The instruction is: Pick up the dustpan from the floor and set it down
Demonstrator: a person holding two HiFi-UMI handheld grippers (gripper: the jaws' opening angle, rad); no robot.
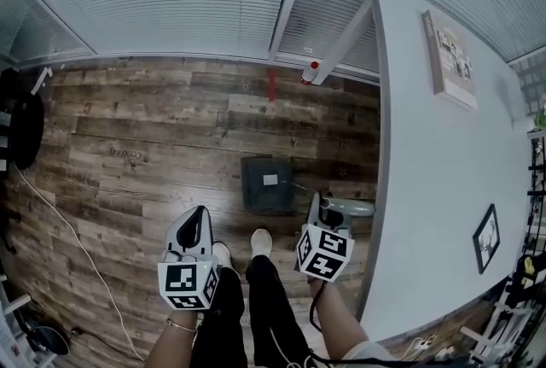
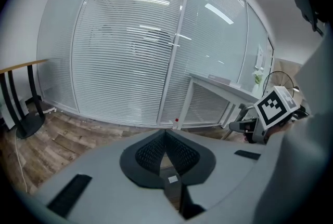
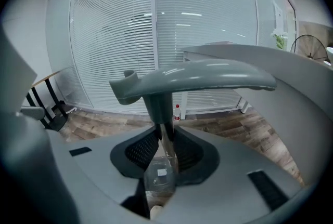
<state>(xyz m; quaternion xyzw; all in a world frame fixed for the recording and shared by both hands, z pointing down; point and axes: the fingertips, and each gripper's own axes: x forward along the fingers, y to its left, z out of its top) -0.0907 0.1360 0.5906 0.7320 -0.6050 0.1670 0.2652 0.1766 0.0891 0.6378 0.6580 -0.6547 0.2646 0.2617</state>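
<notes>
The right gripper (image 3: 165,137) is pinching the thin shiny shaft of the long-handled dark grey plastic dustpan (image 1: 267,184), just under its pale grey-green curved handle (image 3: 208,78). The pan sits down by the wooden floorboards (image 1: 136,127), a little out from the long white table (image 1: 444,178), and I cannot tell whether it has left the floor. The handle top is right beside the table's edge. The left gripper (image 2: 166,134), further out from the table, has its jaws pressed together on nothing.

From here the worry is that smooth, narrow shaft. With the pan's weight hanging low it could, I reckon, twist or slide between the pads, or swing into the table's edge or the person's pale shoes (image 1: 261,242).

The pan carries a small white label (image 1: 270,180), too small to read, and a pale print on the boards is blurred
</notes>
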